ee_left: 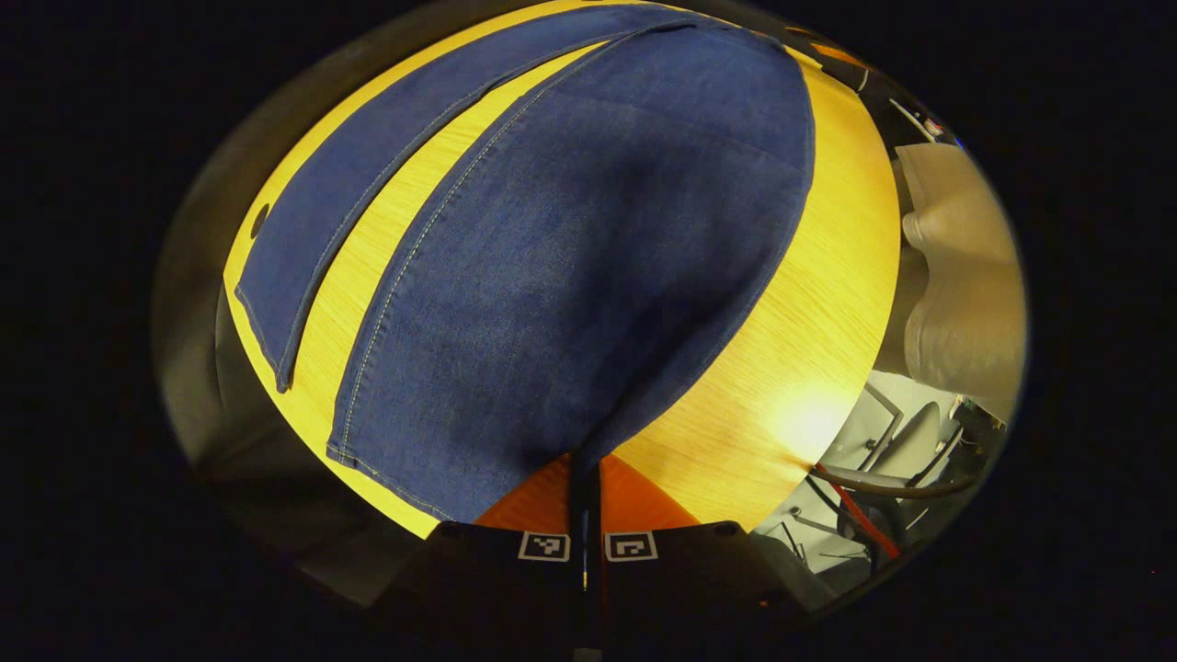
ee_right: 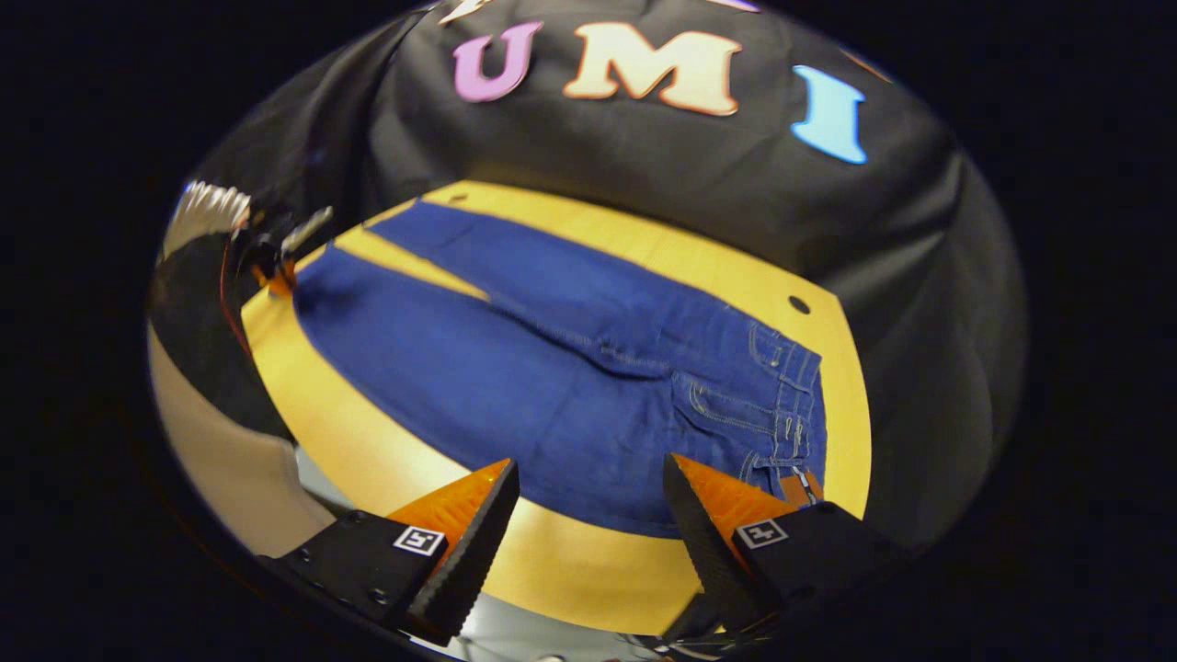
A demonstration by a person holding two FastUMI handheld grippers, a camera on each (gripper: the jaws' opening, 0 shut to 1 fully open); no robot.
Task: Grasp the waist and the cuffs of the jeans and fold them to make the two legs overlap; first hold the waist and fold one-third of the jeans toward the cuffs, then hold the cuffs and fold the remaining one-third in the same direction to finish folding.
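My left gripper (ee_left: pixel 585 515) looks pinched shut on the jeans (ee_left: pixel 570 276) at a cuff; my right gripper (ee_right: pixel 588 542) gapes empty just short of their waist, ready to grasp.

I count one pair of jeans (ee_right: pixel 552 368) with two legs, on one table (ee_right: pixel 588 561), and two grippers: mine (ee_right: pixel 588 515), another at ten o'clock (ee_right: pixel 276 248).

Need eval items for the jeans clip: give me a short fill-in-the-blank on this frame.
1. The jeans lie spread on the ____ table.
2. The right tongs are ____, above the table's near edge.
3. The left tongs are shut on a ____ of the jeans.

Missing words: wooden; open; leg
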